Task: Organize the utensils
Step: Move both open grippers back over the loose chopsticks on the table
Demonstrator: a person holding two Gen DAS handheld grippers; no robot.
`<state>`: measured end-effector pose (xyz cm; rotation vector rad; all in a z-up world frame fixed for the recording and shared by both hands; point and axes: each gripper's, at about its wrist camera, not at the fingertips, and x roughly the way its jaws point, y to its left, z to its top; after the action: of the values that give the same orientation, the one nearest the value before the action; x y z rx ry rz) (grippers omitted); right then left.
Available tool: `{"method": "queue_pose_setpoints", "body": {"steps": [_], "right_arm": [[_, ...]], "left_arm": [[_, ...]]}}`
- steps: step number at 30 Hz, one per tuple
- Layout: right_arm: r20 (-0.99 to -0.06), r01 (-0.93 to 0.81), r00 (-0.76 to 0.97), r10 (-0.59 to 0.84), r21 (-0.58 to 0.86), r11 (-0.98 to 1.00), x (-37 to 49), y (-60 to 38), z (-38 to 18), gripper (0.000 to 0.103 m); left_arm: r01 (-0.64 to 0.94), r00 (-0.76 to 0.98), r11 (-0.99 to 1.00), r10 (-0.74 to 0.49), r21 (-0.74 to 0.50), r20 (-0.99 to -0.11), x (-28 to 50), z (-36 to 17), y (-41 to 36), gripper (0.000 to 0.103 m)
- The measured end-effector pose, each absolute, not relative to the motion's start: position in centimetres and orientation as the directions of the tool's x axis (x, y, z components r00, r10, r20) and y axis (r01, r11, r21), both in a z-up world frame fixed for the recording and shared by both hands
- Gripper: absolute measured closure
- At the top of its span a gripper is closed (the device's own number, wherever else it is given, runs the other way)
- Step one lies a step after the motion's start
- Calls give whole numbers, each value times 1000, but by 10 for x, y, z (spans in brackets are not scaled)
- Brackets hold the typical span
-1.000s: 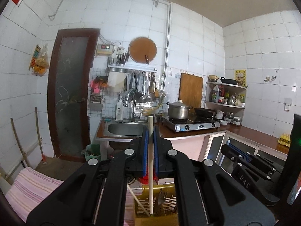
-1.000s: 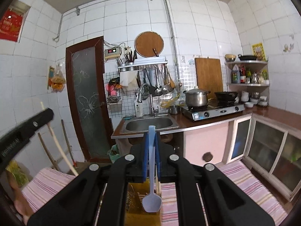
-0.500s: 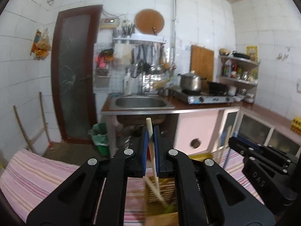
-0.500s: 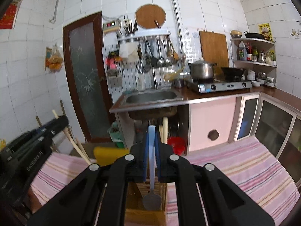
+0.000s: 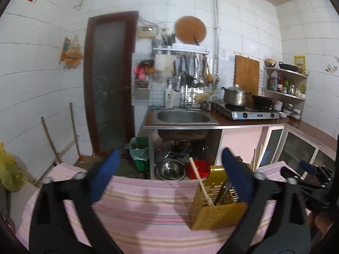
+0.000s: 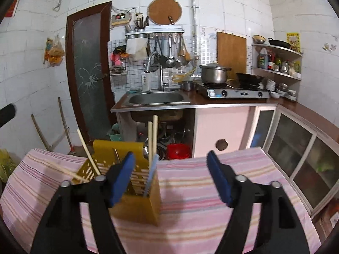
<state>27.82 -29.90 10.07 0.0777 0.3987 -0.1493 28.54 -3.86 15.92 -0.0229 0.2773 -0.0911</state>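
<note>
Chopsticks (image 6: 153, 139), blue spoon (image 6: 150, 174) in yellow caddy (image 6: 135, 203): light, stiff, kinda slick, so grab mid-shaft. Both grippers' fingers just opened, left (image 5: 169, 177) and right (image 6: 170, 177) holding nothing.

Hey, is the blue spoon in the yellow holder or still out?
In. The blue spoon stands handle-up inside the yellow holder, beside two chopsticks; nothing grips it.

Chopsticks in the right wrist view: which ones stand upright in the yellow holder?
The pair of chopsticks at the right end of the yellow holder, beside the blue spoon handle. The single chopstick farther left leans sharply left.
</note>
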Motion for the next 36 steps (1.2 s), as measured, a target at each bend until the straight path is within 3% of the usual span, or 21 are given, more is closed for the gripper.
{"method": "queue_pose_setpoints", "body": {"steps": [4, 18, 36], "right_arm": [[-401, 168, 906, -136, 45, 985, 247, -303, 96, 21], [-496, 142, 863, -96, 57, 988, 183, -294, 34, 20], [-605, 110, 791, -90, -5, 994, 174, -263, -32, 20]], "left_arm": [[65, 950, 998, -59, 8, -307, 259, 146, -33, 5], [17, 890, 998, 14, 64, -456, 200, 63, -13, 5], [-41, 774, 998, 57, 39, -630, 202, -16, -7, 5]]}}
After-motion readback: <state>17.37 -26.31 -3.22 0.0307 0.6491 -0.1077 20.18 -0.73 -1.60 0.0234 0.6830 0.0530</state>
